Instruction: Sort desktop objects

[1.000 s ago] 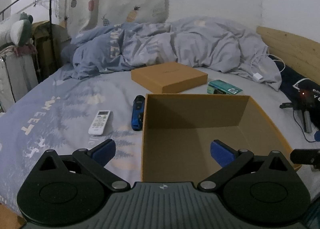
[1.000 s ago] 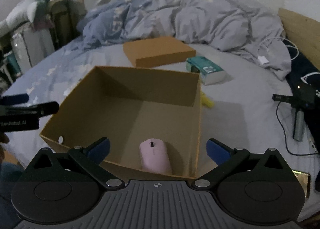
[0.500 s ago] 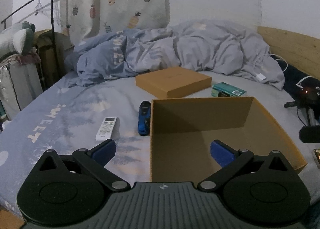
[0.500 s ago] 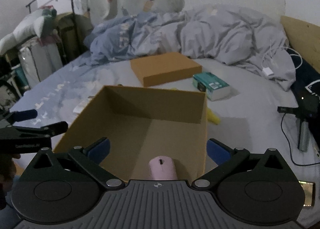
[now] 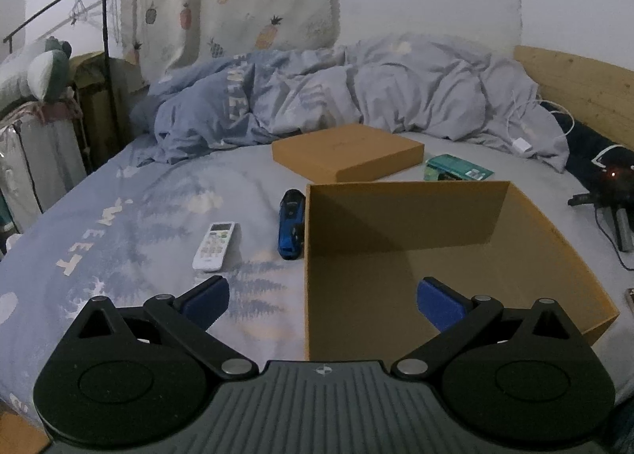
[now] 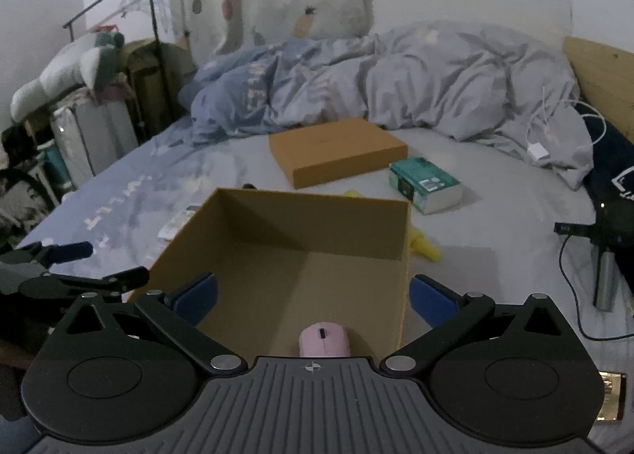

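Both the left gripper [image 5: 321,305] and the right gripper [image 6: 313,297] are hovering with jaws wide and empty over the open cardboard box [image 5: 511,212] on the bed [image 5: 119,224]. The soft bedding is likely making any grasp of the flat remote [image 5: 214,241] or blue device [image 5: 291,224] prone to slipping. Only the right wrist view is showing the pink mouse [image 6: 324,339] in the box and the yellow object [image 6: 424,247] beside it.
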`<state>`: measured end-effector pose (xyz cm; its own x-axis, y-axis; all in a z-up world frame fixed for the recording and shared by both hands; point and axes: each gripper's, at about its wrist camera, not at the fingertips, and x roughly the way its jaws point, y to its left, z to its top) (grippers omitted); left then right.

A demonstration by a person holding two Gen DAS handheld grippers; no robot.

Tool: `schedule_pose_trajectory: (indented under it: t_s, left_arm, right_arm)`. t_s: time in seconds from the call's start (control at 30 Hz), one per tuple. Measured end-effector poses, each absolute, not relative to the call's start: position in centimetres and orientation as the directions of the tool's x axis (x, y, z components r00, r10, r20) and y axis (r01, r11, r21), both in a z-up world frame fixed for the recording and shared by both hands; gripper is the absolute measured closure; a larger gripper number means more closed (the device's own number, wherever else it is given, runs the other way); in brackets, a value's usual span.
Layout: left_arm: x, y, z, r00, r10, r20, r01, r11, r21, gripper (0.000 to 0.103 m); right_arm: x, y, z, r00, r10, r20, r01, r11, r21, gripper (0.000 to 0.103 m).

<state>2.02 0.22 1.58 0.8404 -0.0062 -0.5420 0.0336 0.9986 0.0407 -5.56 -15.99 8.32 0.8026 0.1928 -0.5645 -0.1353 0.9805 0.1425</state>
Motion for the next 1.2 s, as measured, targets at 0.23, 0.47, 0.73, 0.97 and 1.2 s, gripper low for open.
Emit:
schedule_pose_trajectory:
  t_s: [0.23, 0.47, 0.73, 0.97, 1.2]
  left_arm:
    - [2.1, 0.6, 1.3, 0.836, -0.011, -0.549, 0.032, 0.999, 0.028, 0.000]
    - [2.2, 0.9, 0.8, 0.822, -0.013, -0.570, 0.030, 0.999, 0.021, 0.000]
    - [2.2, 1.5, 0.2, 0.803, -0.016, -0.595, 0.017, 1.000, -0.003, 0.000]
    - [2.0, 2.5, 0.0, 0.785, -0.002, -0.619, -0.002, 1.000, -0.005, 0.000]
    - [2.2, 3.6, 1.1, 0.776, 0.018, -0.631, -0.020, 1.000, 0.005, 0.000]
  right_arm:
    - [-5.3, -17.3, 7.6, 0.791, 0.197, -0.579, -0.108, 0.977, 0.184, 0.000]
    - [-4.7, -18.0, 7.4, 0.788, 0.209, -0.579, -0.100, 0.971, 0.215, 0.000]
    - [-3.6, -19.0, 6.7, 0.778, 0.211, -0.592, -0.078, 0.967, 0.242, 0.000]
    - [-2.5, -17.6, 4.7, 0.751, 0.217, -0.623, -0.088, 0.969, 0.231, 0.000]
    - [-1.9, -13.7, 3.7, 0.707, 0.275, -0.651, -0.162, 0.960, 0.229, 0.000]
